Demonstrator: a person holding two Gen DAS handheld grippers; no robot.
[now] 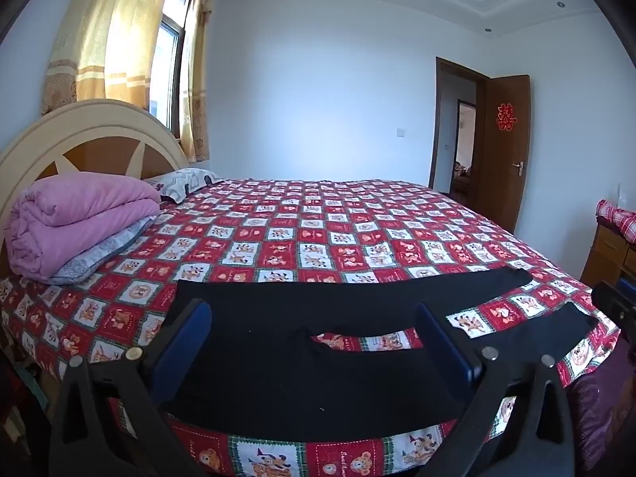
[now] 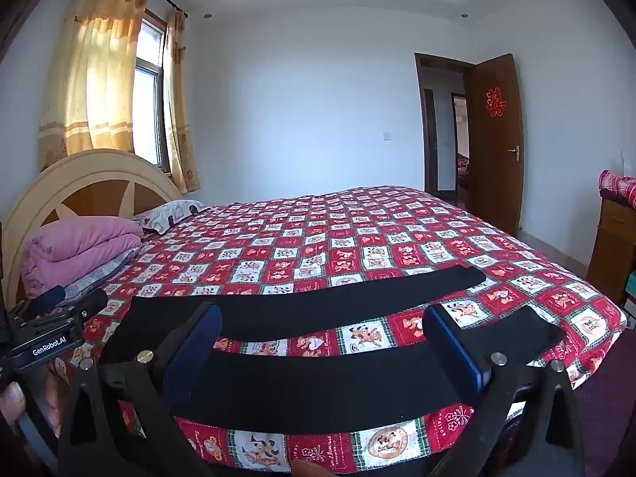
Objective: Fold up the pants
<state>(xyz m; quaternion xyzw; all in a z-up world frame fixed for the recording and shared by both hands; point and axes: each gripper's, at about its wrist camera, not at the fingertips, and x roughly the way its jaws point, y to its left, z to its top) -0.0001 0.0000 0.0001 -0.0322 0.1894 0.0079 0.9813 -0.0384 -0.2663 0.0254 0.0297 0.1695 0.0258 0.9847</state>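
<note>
Black pants [image 1: 302, 381] lie flat near the front edge of the bed, waist to the left and both legs spread apart toward the right; they also show in the right wrist view [image 2: 318, 381]. My left gripper [image 1: 314, 342] is open and empty, hovering above the crotch and waist part. My right gripper [image 2: 322, 342] is open and empty, above the near leg. The left gripper's body [image 2: 51, 330] shows at the left of the right wrist view, and part of the right gripper [image 1: 616, 306] at the right edge of the left wrist view.
The bed has a red and white patterned cover [image 1: 318, 230]. A folded pink quilt [image 1: 75, 218] and a pillow [image 1: 183, 181] lie by the headboard [image 1: 79, 135]. A wooden cabinet [image 1: 608, 254] stands at the right. A door [image 1: 505, 151] stands open behind.
</note>
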